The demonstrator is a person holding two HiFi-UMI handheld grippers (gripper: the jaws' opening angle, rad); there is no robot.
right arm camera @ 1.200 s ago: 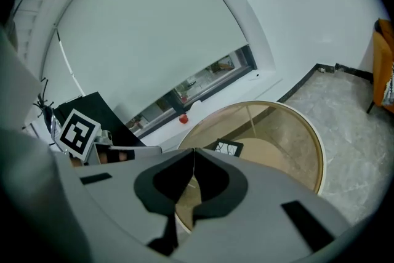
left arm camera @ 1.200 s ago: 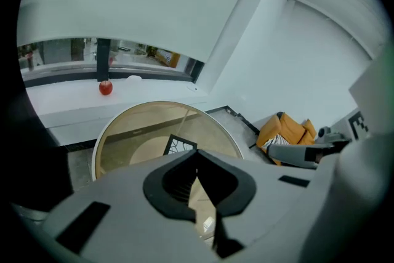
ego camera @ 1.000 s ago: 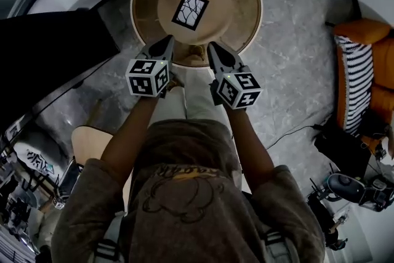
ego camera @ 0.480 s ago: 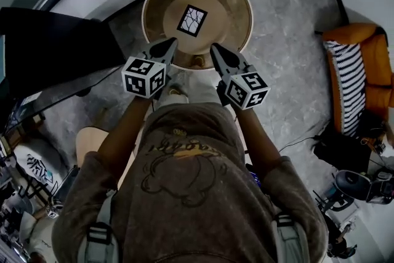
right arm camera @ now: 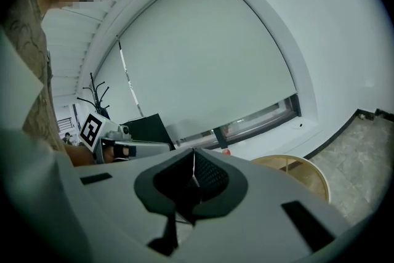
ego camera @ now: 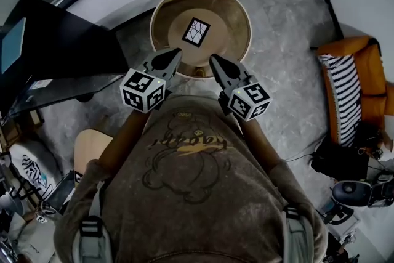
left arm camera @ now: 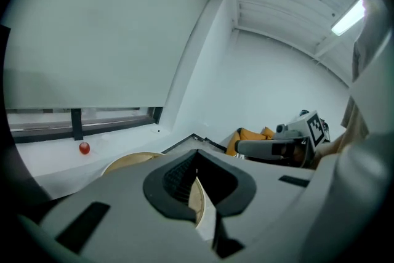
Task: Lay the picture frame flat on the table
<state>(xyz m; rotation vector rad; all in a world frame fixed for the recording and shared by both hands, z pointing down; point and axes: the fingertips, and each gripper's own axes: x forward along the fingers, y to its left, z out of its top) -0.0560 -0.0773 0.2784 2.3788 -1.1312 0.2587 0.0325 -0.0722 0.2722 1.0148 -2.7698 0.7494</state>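
Left tongs (ego camera: 175, 56) and right tongs (ego camera: 215, 61) both pressed together, pinching nothing. We note the picture frame (ego camera: 196, 31) lying flat on the round counter (ego camera: 235, 9), beyond them.

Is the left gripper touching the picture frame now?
Apart. In the head view, bare tabletop shows between the left gripper and the picture frame, which lies flat; the gripper's fingers are shut on nothing.
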